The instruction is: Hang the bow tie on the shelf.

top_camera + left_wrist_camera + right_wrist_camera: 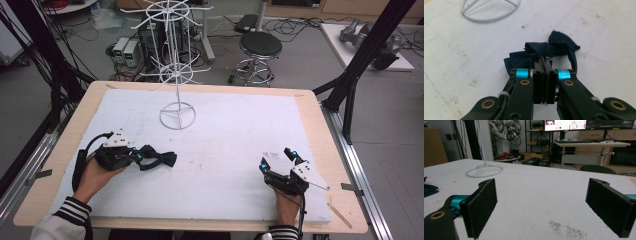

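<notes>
Left gripper view shows left tongs clamping the dark bow tie.

No legible text, label, brand or number in any view. Monitor in background of right gripper view shows screen content; characters too small and blurred to read.

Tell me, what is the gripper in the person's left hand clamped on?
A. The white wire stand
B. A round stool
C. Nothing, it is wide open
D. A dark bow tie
D: the left gripper has its jaws pressed together on the dark bow tie, which lies on the white table cover, apart from the white wire stand.
</notes>
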